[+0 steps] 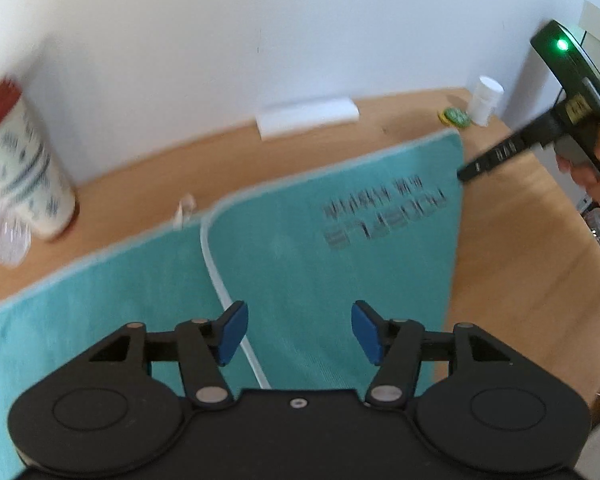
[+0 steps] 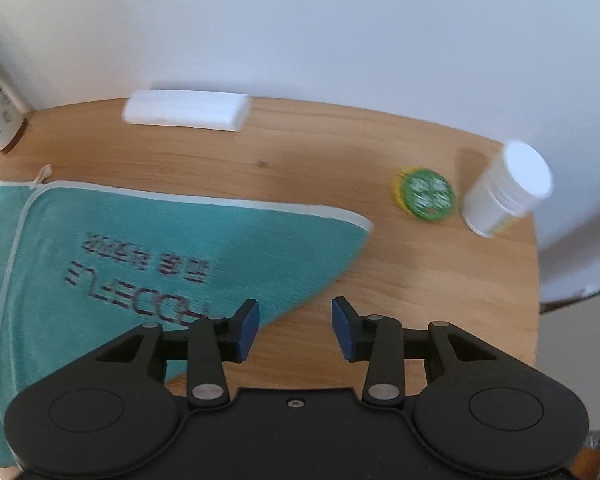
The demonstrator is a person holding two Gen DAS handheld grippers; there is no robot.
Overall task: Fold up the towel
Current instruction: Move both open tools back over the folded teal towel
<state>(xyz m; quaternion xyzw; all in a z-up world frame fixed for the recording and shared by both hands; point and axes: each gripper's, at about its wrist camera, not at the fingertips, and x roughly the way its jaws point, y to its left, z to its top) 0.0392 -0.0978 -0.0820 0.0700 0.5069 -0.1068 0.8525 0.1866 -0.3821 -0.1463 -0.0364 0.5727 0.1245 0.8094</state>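
Teal towel [image 1: 300,240] half-folded; both claws spread, empty

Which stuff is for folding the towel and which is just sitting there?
For the job: teal towel, left tool, right tool.

Just lying about: patterned cup, white box, green lid, white bottle, all on the wooden table.

On the wooden table [image 2: 420,300], a flat white block [image 2: 186,110] lies at the far edge against the white wall [image 2: 300,32], a patterned cup [image 1: 24,168] stands far left, and a green-topped lid [image 2: 426,194] sits just beside a white bottle [image 2: 504,192] far right.
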